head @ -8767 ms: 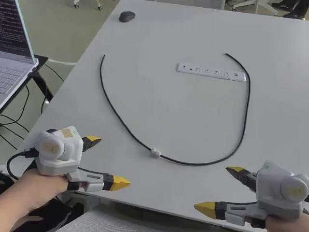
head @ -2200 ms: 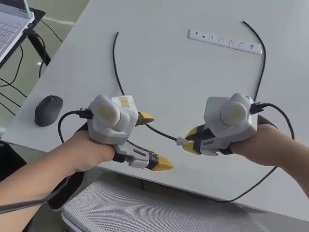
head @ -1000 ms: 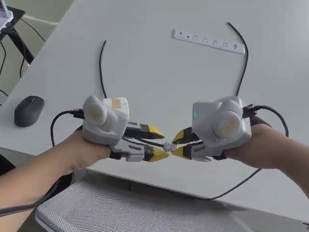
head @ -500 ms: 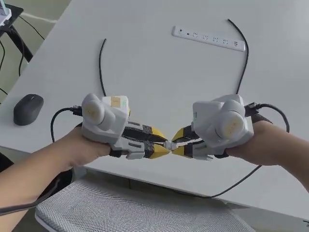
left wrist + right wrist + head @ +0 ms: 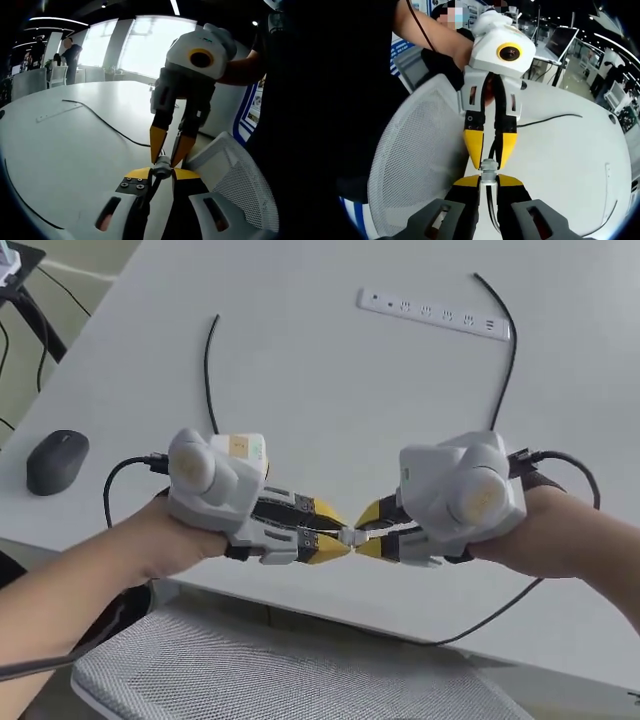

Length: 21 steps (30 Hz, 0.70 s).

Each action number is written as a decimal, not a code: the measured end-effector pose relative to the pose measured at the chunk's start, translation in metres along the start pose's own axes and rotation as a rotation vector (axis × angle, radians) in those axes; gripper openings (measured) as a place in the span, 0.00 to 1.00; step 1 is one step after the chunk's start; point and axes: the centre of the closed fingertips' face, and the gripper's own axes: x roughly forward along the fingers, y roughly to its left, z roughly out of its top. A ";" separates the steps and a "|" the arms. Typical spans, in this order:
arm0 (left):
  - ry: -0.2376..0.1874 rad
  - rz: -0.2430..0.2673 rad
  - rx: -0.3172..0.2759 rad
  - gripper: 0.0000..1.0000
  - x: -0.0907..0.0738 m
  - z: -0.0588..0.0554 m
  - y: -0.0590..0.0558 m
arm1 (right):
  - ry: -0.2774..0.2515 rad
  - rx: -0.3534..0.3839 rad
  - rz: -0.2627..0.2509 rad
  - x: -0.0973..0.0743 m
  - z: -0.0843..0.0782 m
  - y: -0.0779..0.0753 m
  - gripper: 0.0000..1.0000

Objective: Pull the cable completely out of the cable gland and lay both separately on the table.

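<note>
1. Where the near edge of the surface (image 5: 330,390) runs, the left hand-held gripper (image 5: 336,538) is clamped on the cable (image 5: 207,370).
2. Between both tips sits the cable gland (image 5: 350,536), held off the surface.
3. Right hand-held gripper (image 5: 364,538) is clamped on the cable gland.

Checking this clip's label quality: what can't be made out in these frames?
- Head view: gland too small, crowded by left gripper and right gripper; cable depth inside unreadable.
- Head view: cable partly hidden behind both grippers' bodies.
- Head view: power strip markings too small.
</note>
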 end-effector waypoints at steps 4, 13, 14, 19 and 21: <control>0.013 -0.013 0.000 0.16 0.000 -0.001 0.000 | -0.010 -0.007 0.001 0.000 0.000 0.002 0.07; 0.032 0.006 0.011 0.15 -0.001 -0.001 0.000 | -0.044 0.002 -0.027 0.000 0.002 0.001 0.08; 0.031 0.007 0.010 0.15 -0.001 0.000 0.000 | -0.056 0.011 -0.032 -0.001 0.003 0.000 0.08; 0.005 0.007 0.021 0.15 -0.007 0.009 0.002 | -0.147 0.167 -0.045 -0.010 0.010 -0.006 0.08; -0.007 0.007 0.031 0.15 -0.010 0.014 0.003 | -0.194 0.235 -0.032 -0.015 0.014 -0.008 0.09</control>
